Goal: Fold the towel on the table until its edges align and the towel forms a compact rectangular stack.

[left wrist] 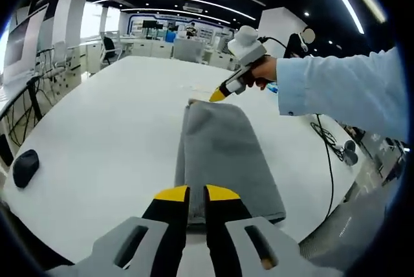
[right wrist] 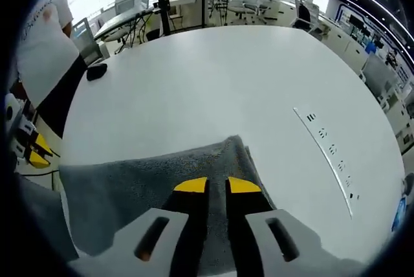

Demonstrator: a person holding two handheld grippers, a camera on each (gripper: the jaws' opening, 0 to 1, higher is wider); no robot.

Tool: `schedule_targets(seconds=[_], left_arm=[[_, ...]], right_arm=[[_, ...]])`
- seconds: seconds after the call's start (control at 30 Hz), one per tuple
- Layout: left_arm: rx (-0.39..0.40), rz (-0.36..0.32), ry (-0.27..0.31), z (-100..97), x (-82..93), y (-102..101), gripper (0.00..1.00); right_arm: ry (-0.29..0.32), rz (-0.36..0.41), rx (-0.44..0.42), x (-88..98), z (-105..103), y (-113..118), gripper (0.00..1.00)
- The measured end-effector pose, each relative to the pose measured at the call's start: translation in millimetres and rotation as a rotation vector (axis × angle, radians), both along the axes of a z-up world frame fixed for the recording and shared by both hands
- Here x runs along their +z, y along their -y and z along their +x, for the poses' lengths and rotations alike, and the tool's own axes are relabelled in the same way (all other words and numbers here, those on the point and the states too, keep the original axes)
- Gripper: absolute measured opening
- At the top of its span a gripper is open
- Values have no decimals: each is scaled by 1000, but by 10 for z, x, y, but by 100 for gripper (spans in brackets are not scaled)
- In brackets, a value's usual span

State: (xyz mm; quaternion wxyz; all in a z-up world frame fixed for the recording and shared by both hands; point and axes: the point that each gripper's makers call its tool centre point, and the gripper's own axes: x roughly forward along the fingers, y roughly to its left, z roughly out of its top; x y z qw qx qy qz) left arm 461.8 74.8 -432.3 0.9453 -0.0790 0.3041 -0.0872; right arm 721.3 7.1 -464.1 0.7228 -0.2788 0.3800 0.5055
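A grey towel (left wrist: 223, 154) lies flat on the white table (left wrist: 110, 115), folded into a long narrow strip that runs away from me. My left gripper (left wrist: 197, 193) hovers over its near end with the yellow-tipped jaws shut to a thin slit, holding nothing. A hand in a light-blue sleeve holds my right gripper (left wrist: 217, 96) just above the towel's far end, its tip pointing down at the far corner. In the right gripper view the towel (right wrist: 129, 186) spreads under my right gripper (right wrist: 217, 185), jaws shut, with the towel's corner just beyond them. The left gripper (right wrist: 35, 151) shows at the left edge.
A black mouse (left wrist: 26, 167) (right wrist: 97, 70) rests near the table's edge. A black cable (left wrist: 330, 160) hangs off the right side. A row of small printed marks (right wrist: 330, 151) crosses the table. A person in a white shirt (right wrist: 39, 31) stands at the table; desks and chairs lie beyond.
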Motion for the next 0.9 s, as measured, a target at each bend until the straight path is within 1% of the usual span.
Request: schedule_targets(seconds=[0.03,0.1,0.2,0.3,0.37,0.43,0.53,0.57,0.67,0.77,0.83,0.9], left_arm=[[-2,0,1,6,-8,-4,10],[-4,0,4,7,5,6,11],[-9,0,11,15,32,19,12],[-22,4,14,22,38,32,17],[-28,3,13,21,29,30,18],[-29,1,8,20,10,12,19],[-31,2,0,15,-11,16,20],[-31,2,-4,32,-44,-4,20],[-36,4,-13,49,-72,-11,21],[-41,7,-13,91,-74,-2,21],[-46,7,-7,128,-53,15,21],[-52,7,-5,155,-32,37,22]], right_arm=[[0,0,-2,-2,10,9,8],[0,0,-5,24,-72,57,8],[1,8,-7,26,-54,72,10],[8,19,-1,67,-120,88,14],[18,25,10,47,-91,65,18],[25,36,19,59,-113,46,22],[25,45,25,83,-204,55,26],[25,49,26,93,-227,60,27],[25,61,30,103,-275,76,30],[25,67,31,104,-323,120,31],[24,76,24,110,-288,144,33],[24,80,19,121,-326,183,33]])
